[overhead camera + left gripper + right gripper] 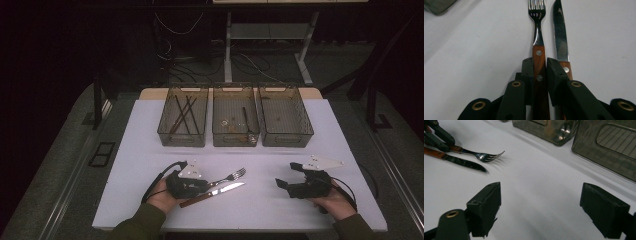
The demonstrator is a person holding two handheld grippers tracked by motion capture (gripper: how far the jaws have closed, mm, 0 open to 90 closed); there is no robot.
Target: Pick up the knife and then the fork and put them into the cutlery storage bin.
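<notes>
On the table (150,150), three bins stand side by side across the upper middle of the high view: the left bin (183,121), the middle bin (235,121) and the right bin (285,120). Below them, in the lower left, the fork (231,177) lies just above the knife (220,191), the two nearly parallel. The left gripper (200,185) sits at their handle ends, the right gripper (287,175) well apart in the lower right.

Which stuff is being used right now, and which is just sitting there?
In use: left gripper, shut on the fork.
Just lying about: knife beside the fork, three bins, right gripper open over bare table.
</notes>
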